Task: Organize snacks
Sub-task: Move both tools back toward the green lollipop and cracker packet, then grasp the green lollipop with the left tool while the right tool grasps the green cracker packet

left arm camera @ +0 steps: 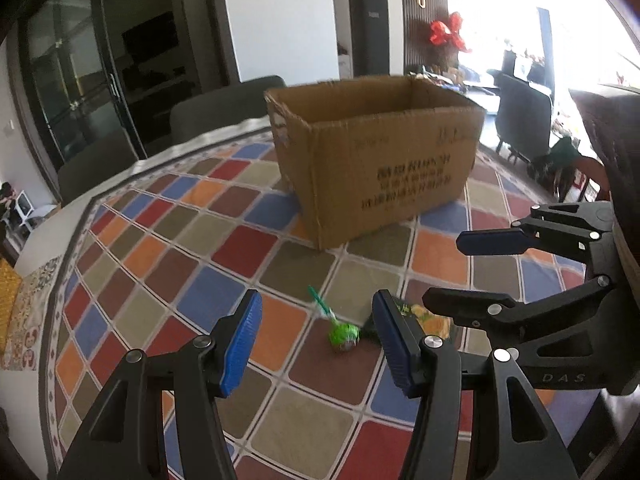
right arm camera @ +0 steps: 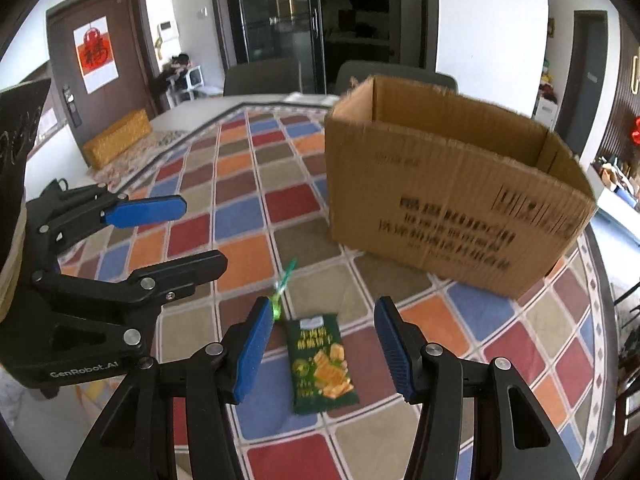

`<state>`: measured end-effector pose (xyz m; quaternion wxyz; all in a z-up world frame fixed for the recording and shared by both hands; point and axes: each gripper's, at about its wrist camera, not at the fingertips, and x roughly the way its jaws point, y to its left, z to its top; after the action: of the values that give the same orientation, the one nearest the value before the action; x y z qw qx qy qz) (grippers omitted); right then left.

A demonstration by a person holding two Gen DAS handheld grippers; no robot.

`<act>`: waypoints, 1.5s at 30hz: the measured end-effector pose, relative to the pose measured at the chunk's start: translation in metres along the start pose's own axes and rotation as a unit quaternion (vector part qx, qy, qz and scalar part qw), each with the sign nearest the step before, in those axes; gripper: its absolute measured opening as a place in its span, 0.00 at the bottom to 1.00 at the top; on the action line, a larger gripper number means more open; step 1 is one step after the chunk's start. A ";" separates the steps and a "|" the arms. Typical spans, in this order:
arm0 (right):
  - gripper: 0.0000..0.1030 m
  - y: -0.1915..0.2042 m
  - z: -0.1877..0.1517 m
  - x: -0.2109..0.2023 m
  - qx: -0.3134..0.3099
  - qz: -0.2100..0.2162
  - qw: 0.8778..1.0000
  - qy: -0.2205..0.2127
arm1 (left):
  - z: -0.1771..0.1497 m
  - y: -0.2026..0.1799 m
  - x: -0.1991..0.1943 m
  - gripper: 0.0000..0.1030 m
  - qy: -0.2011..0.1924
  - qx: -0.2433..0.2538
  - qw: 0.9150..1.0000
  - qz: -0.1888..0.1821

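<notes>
A green lollipop (left arm camera: 342,334) lies on the checkered tablecloth, its stick pointing away; only its stick and top show in the right wrist view (right arm camera: 285,280). A dark green snack packet (right arm camera: 320,364) lies beside it, mostly hidden behind my left gripper's right finger in the left wrist view (left arm camera: 434,322). My left gripper (left arm camera: 316,344) is open, above the lollipop. My right gripper (right arm camera: 320,348) is open, above the packet. An open cardboard box (left arm camera: 380,168) stands behind them, also in the right wrist view (right arm camera: 448,200). Each gripper shows in the other's view: right (left arm camera: 472,272), left (right arm camera: 176,236).
The table is covered by a multicoloured checkered cloth (right arm camera: 248,184). Dark chairs (right arm camera: 260,76) stand at the far edge. A yellow box (right arm camera: 118,142) lies on the floor to the left. Glass cabinet doors (left arm camera: 72,80) are behind.
</notes>
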<state>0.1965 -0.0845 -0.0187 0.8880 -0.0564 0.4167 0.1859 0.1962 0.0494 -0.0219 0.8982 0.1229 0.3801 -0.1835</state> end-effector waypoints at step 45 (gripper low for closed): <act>0.43 0.003 -0.039 0.082 -0.003 0.005 0.995 0.101 | -0.031 0.006 0.091 0.25 0.078 -0.022 0.994 -0.076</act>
<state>0.2155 -0.0680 -0.1060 0.8403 -0.0753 0.5041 0.1845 0.2372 0.0442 -0.1092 0.8518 0.0879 0.4612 -0.2323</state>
